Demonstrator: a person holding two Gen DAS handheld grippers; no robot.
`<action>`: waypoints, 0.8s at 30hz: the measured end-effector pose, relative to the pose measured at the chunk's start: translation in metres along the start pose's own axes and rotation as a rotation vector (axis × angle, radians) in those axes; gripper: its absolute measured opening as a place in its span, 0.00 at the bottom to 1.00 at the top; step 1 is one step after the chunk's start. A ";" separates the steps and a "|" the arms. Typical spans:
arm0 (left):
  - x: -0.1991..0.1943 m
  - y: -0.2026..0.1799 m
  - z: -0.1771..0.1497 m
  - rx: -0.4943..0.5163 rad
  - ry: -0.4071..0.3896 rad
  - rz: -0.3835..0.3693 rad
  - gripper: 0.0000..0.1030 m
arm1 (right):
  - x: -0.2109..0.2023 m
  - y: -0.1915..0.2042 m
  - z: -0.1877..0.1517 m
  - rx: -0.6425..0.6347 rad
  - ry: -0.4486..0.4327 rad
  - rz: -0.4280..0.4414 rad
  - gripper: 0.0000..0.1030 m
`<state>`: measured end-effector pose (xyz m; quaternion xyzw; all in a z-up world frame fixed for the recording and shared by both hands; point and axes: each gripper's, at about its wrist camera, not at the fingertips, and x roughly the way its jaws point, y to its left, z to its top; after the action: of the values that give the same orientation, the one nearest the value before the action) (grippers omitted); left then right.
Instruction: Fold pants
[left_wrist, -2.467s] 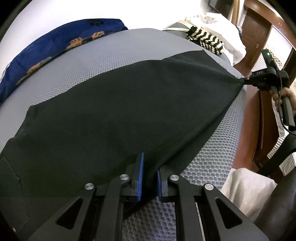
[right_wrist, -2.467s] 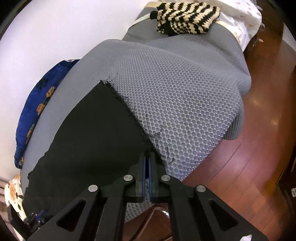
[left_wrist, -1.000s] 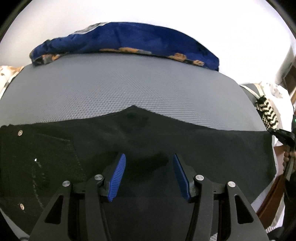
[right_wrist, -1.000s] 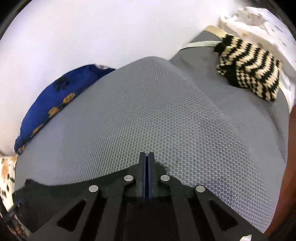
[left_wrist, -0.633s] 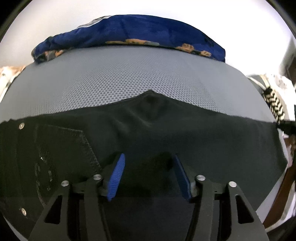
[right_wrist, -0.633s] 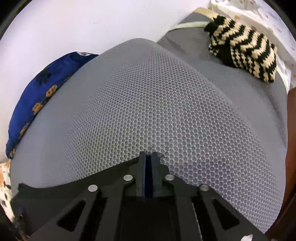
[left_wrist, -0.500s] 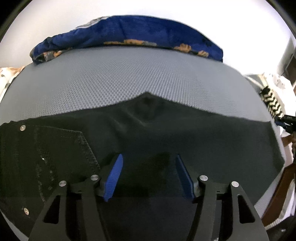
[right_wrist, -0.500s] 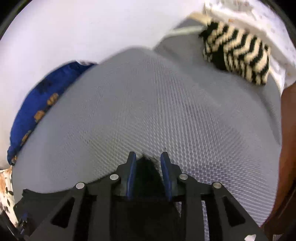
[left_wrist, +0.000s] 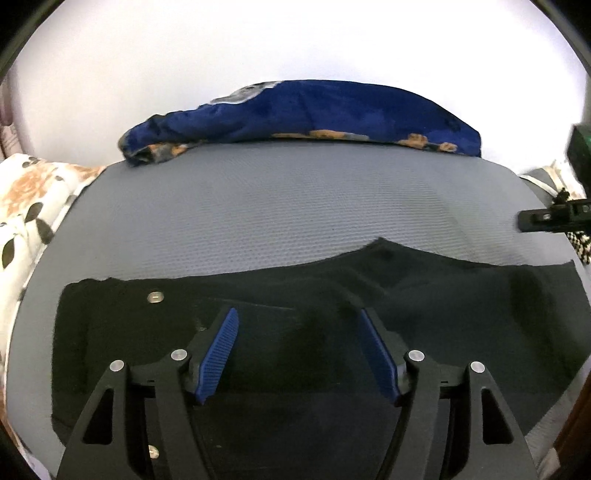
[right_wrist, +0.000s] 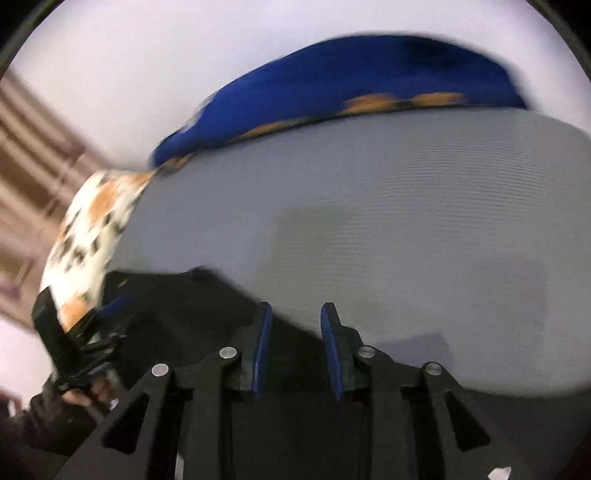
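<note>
Left wrist view shows the black pants (left_wrist: 332, 306) lying flat across the near part of the grey mesh mattress (left_wrist: 295, 206), a metal snap visible on the cloth at left. The left gripper (left_wrist: 299, 350) hovers over them with its blue-padded fingers spread wide, holding nothing. In the blurred right wrist view, the right gripper (right_wrist: 295, 350) is likewise parted and empty, above the pants' edge. A blue blanket (left_wrist: 314, 114) lies along the mattress's far side.
</note>
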<state>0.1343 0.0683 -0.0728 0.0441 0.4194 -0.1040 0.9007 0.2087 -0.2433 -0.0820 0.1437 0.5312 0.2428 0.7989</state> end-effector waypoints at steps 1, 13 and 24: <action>-0.002 0.006 0.000 -0.011 -0.020 -0.004 0.66 | 0.013 0.012 0.002 -0.018 0.023 0.019 0.26; -0.008 0.047 -0.003 -0.103 -0.036 -0.002 0.66 | 0.124 0.076 0.030 -0.153 0.261 0.114 0.34; -0.001 0.037 -0.005 -0.057 -0.018 -0.035 0.66 | 0.138 0.082 0.041 -0.195 0.119 -0.029 0.05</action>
<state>0.1387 0.1052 -0.0756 0.0104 0.4147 -0.1081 0.9035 0.2705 -0.0985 -0.1332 0.0431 0.5535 0.2899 0.7796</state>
